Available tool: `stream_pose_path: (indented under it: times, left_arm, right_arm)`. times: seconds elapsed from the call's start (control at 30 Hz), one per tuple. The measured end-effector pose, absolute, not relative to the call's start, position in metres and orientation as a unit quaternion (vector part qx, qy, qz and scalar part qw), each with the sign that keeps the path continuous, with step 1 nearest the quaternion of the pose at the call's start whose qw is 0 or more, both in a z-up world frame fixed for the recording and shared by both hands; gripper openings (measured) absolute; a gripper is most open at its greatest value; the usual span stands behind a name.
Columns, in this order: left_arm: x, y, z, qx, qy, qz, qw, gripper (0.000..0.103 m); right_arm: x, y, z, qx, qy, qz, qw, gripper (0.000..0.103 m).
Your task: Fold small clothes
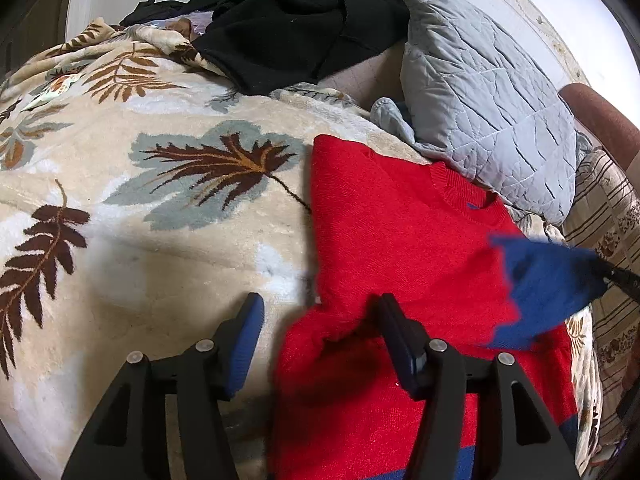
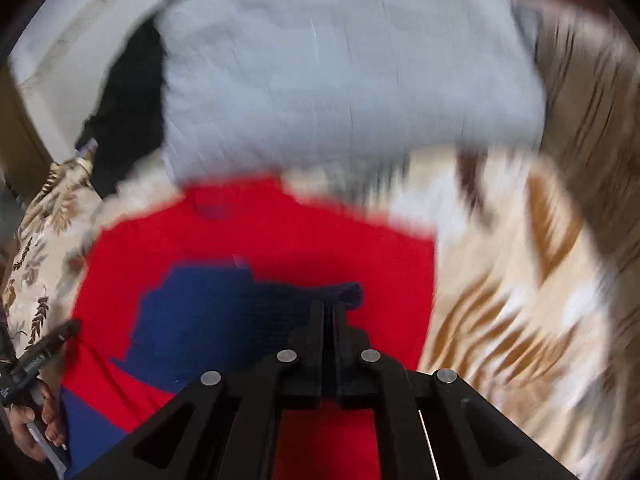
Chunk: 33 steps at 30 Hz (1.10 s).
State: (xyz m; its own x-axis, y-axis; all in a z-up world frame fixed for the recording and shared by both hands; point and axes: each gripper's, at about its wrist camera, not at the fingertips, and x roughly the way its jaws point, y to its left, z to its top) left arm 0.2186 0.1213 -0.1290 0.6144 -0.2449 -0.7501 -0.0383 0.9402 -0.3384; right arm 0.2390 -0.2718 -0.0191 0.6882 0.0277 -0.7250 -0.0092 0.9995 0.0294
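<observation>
Right now a red sweater [image 1: 400, 248] lies spread on the bed, on top of a cream blanket with brown and grey leaf prints [image 1: 160, 208]. Its neckline points toward the head of the bed, where a grey quilted pillow [image 1: 480, 112] sits just beyond the collar. A blue band runs along the sweater's hem, nearest the person.

The left gripper [image 1: 320, 312] hangs low over the sweater's left edge with its jaws spread wide. One finger is over bare blanket, the other over red cloth, and nothing is pinched between them. A folded-in bulge of red fabric, seemingly the sleeve, lies between and just ahead of the fingers.

The right gripper [image 2: 330, 308] has its jaws pressed together on the blue cuff [image 2: 224, 312] of the other sleeve. The cuff is lifted and carried over the red chest of the sweater, near its middle. In the left wrist view the same blue cuff [image 1: 548, 292] shows raised above the sweater's right side, with a dark fingertip at its outer end. The right wrist view is heavily blurred, so finer detail is lost.

A heap of black clothing [image 1: 296, 20] lies near the far edge of the bed, beside the pillow, well apart from the sweater.
</observation>
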Motion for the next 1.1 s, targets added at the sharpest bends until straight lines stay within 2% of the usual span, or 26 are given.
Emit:
stream_pose_path:
  times: [0.07, 0.1, 0.2, 0.27, 0.33, 0.4, 0.53, 0.6, 0.67, 0.7, 0.73, 0.83, 0.9, 0.93, 1.1]
  left_arm:
    - [0.219, 0.12, -0.129, -0.158, 0.435, -0.057, 0.884, 0.062]
    - [0.218, 0.119, -0.129, -0.157, 0.435, -0.057, 0.885, 0.062]
    - [0.218, 0.12, -0.129, -0.16, 0.436, -0.06, 0.884, 0.062]
    - [0.218, 0.12, -0.13, -0.159, 0.436, -0.059, 0.884, 0.062]
    - [0.218, 0.12, -0.13, -0.156, 0.437, -0.059, 0.884, 0.063]
    - [0.218, 0.119, -0.13, -0.154, 0.436, -0.059, 0.885, 0.063]
    - [0.218, 0.118, -0.13, -0.152, 0.436, -0.058, 0.885, 0.063]
    - [0.218, 0.118, -0.13, -0.15, 0.436, -0.057, 0.885, 0.064]
    - [0.218, 0.117, -0.129, -0.149, 0.437, -0.058, 0.885, 0.064]
    - [0.218, 0.117, -0.129, -0.149, 0.438, -0.059, 0.885, 0.064]
    - [0.216, 0.119, -0.127, -0.151, 0.437, -0.06, 0.885, 0.064]
    - [0.208, 0.122, -0.12, -0.146, 0.434, -0.05, 0.888, 0.064]
    - [0.195, 0.126, -0.113, -0.152, 0.435, -0.05, 0.886, 0.064]
    - [0.186, 0.128, -0.109, -0.152, 0.439, -0.052, 0.884, 0.064]
    - [0.103, 0.133, -0.084, -0.136, 0.444, -0.085, 0.882, 0.064]
  right_arm:
    - [0.242, -0.278, -0.027, 0.016, 0.396, -0.001, 0.918, 0.004]
    - [0.249, -0.281, -0.041, 0.032, 0.414, 0.005, 0.91, 0.008]
    - [0.258, -0.307, -0.1, 0.113, 0.488, 0.01, 0.865, 0.009]
    - [0.246, -0.323, -0.109, 0.163, 0.469, 0.011, 0.868, 0.012]
    - [0.239, -0.326, -0.099, 0.164, 0.45, 0.003, 0.878, 0.028]
    - [0.23, -0.328, -0.081, 0.171, 0.418, 0.005, 0.892, 0.065]
    - [0.22, -0.314, -0.06, 0.203, 0.377, 0.082, 0.9, 0.067]
    - [0.23, -0.307, -0.077, 0.225, 0.4, 0.132, 0.879, 0.071]
    - [0.242, -0.313, -0.116, 0.225, 0.457, 0.089, 0.856, 0.07]
    - [0.238, -0.324, -0.127, 0.255, 0.461, 0.071, 0.847, 0.062]
    - [0.233, -0.329, -0.125, 0.276, 0.446, 0.071, 0.849, 0.061]
    - [0.199, -0.329, -0.097, 0.247, 0.414, 0.077, 0.873, 0.062]
    - [0.165, -0.331, -0.083, 0.222, 0.4, 0.077, 0.886, 0.068]
    - [0.146, -0.332, -0.08, 0.216, 0.402, 0.084, 0.886, 0.068]
    - [0.055, -0.353, -0.097, 0.24, 0.426, 0.09, 0.868, 0.068]
